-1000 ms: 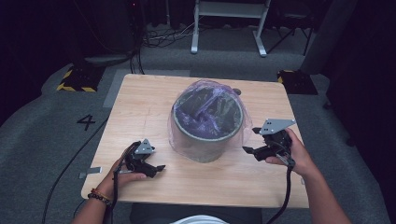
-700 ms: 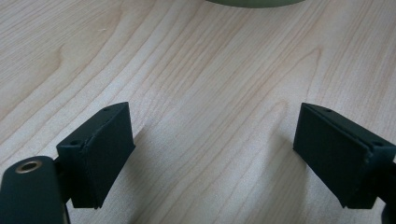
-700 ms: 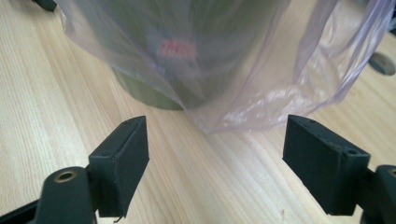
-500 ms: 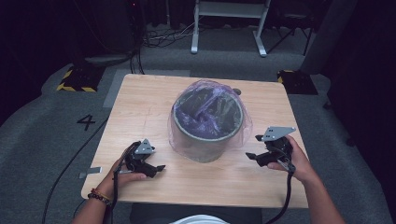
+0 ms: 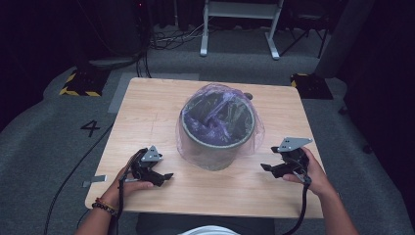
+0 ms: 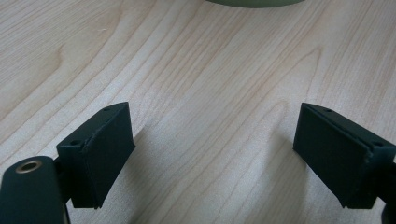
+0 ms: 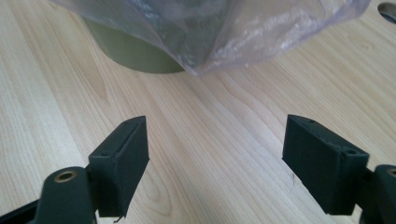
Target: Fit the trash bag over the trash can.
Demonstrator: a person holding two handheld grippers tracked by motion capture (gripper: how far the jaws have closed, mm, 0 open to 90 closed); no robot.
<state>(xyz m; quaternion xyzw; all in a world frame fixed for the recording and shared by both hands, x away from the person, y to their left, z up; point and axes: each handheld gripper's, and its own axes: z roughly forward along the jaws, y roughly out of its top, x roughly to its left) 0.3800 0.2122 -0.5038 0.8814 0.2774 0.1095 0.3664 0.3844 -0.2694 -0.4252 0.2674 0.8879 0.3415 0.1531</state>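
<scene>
An olive-green round bin (image 5: pixel 218 142) stands at the middle of the wooden table (image 5: pixel 147 107), lined with a translucent purple bag (image 5: pixel 215 110) that hangs over its rim. My left gripper (image 5: pixel 166 176) rests low on the table in front and left of the bin, open and holding nothing. In the left gripper view both pads (image 6: pixel 100 151) stand wide apart over bare wood, with the bin's base (image 6: pixel 254 3) at the top edge. My right gripper (image 5: pixel 266 167) sits right of the bin, open. Its own view shows the bag's loose edge (image 7: pixel 261 35) and the bin's wall (image 7: pixel 135 53) ahead.
A small round hole (image 5: pixel 248 96) lies in the table behind the bin. Beyond the table are grey carpet, a white metal stand (image 5: pixel 240 19), cables and yellow-black marked blocks (image 5: pixel 78 83). A floor mark reads 4 (image 5: pixel 90 128).
My right gripper has moved toward the near edge and lower, away from the bin's side. The left gripper and the bin stay put.
</scene>
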